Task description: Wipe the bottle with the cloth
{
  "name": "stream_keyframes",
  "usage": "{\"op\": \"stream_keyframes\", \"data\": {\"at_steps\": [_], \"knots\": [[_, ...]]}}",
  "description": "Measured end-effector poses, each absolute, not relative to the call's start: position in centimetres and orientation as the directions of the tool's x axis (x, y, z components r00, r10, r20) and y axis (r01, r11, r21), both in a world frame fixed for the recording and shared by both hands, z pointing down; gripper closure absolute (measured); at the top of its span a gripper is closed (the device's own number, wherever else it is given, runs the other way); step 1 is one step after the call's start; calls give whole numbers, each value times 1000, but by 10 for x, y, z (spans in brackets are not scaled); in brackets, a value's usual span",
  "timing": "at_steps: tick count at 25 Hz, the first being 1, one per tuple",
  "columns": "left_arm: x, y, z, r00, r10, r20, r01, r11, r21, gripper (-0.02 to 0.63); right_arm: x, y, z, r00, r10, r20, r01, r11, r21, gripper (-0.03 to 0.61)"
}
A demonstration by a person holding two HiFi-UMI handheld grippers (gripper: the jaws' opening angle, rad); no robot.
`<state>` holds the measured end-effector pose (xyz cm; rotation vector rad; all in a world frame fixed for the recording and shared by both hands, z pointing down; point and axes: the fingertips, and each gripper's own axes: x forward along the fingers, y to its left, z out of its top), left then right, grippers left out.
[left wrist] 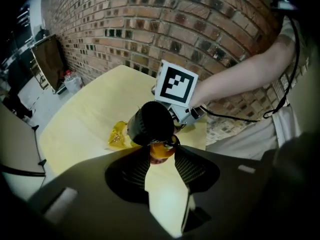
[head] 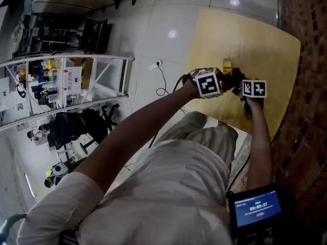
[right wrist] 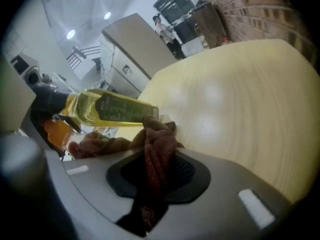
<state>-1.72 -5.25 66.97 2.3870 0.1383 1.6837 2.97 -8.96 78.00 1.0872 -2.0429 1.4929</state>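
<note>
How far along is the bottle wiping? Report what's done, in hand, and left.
Done: the left gripper is shut on the yellow, black-capped plastic bottle, near its cap, holding it sideways. The right gripper is shut on the reddish-brown cloth.
In hand: the cloth appears to touch the bottle's base end.
Left: most of the labelled side is uncovered, so wiping along the body seems to remain.
</note>
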Motion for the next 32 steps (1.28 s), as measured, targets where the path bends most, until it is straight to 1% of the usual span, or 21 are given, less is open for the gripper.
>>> {"op": "stream_keyframes", "data": {"at_steps": [1,3,4,6,8,10,13,15,18,20,22,24,26,27,28,31,32], "knots": [[-17,-52,669,351,201,915,-83,-966,244,439,42,-87,773,-607,-428,669,-762,74,-644,499],[-18,-53,669,392,202,898,-212,-930,301,435,66,-78,757,-562,-576,594,-705,-42,-708,499],[-18,-54,671,421,197,885,-289,-896,337,433,73,-71,749,-541,-633,554,-677,-62,-733,499],[-14,-56,675,471,165,866,-423,-820,386,425,73,-52,733,-542,-694,475,-651,-11,-759,499],[-10,-59,676,489,107,866,-517,-764,386,422,51,-30,715,-613,-687,389,-613,104,-783,499],[-7,-60,677,477,58,877,-593,-715,371,422,21,-14,702,-693,-648,317,-555,199,-807,499],[-6,-58,678,465,20,885,-688,-621,376,422,-12,-10,696,-739,-612,280,-511,240,-825,499],[-4,-58,676,480,4,878,-717,-575,394,422,-24,-18,701,-735,-607,303,-526,227,-820,499],[-2,-60,668,506,-15,863,-728,-544,418,423,-36,-29,721,-721,-576,385,-563,165,-810,499],[3,-56,658,507,-21,861,-735,-533,420,423,-29,-23,736,-697,-545,466,-584,55,-810,499],[6,-46,649,501,-4,865,-753,-495,434,422,-16,-15,750,-657,-538,529,-569,-107,-815,499],[8,-51,657,514,-13,858,-766,-456,452,420,-9,-19,767,-633,-561,533,-501,-227,-835,499],[8,-64,672,526,-36,850,-758,-474,449,419,-9,-25,777,-626,-581,520,-468,-253,-847,499],[8,-66,673,527,-40,849,-745,-502,439,408,-10,-24,774,-628,-586,512,-467,-243,-850,499],[6,-63,669,526,-36,850,-730,-532,429,348,-9,-19,766,-631,-589,504,-468,-228,-854,499],[-4,-53,657,529,-30,848,-678,-617,400,296,1,2,753,-631,-597,495,-473,-210,-856,499],[-8,-52,658,530,-35,847,-658,-648,385,288,8,8,757,-624,-600,501,-477,-215,-852,497]]}}
